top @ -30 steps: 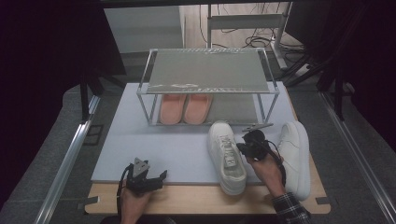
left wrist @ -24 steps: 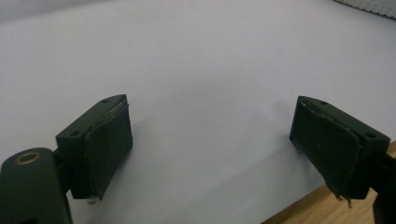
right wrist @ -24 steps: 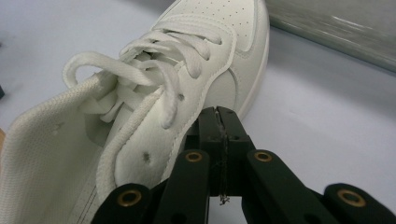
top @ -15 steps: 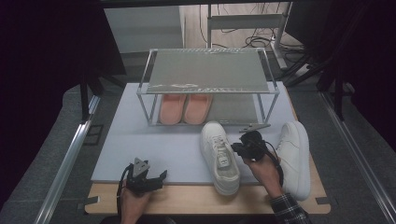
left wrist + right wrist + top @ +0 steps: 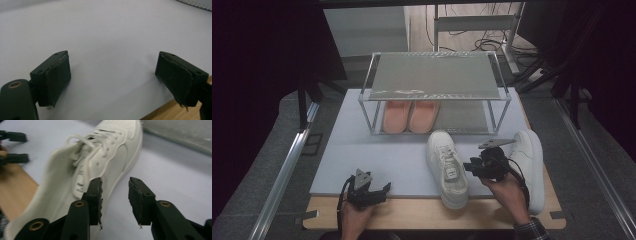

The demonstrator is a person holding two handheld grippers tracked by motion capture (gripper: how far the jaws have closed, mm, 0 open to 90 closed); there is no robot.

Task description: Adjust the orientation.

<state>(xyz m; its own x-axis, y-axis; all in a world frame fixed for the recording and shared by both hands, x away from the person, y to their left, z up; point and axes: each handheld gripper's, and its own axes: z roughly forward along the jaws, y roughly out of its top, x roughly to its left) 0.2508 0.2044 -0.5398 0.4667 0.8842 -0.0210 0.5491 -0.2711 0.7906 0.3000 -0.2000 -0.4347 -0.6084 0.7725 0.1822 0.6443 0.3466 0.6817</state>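
Here the right gripper [image 5: 471, 168] stands just beside the white sneaker [image 5: 447, 167], and its jaws, which have just been opening, are now a little apart with nothing between them; the shoe's side lies just outside the left finger [image 5: 96, 192], on the grey mat [image 5: 377, 155]. The second white sneaker [image 5: 530, 167] lies behind that hand. The left gripper [image 5: 382, 190] has its jaws wide over bare mat, well apart from both shoes.
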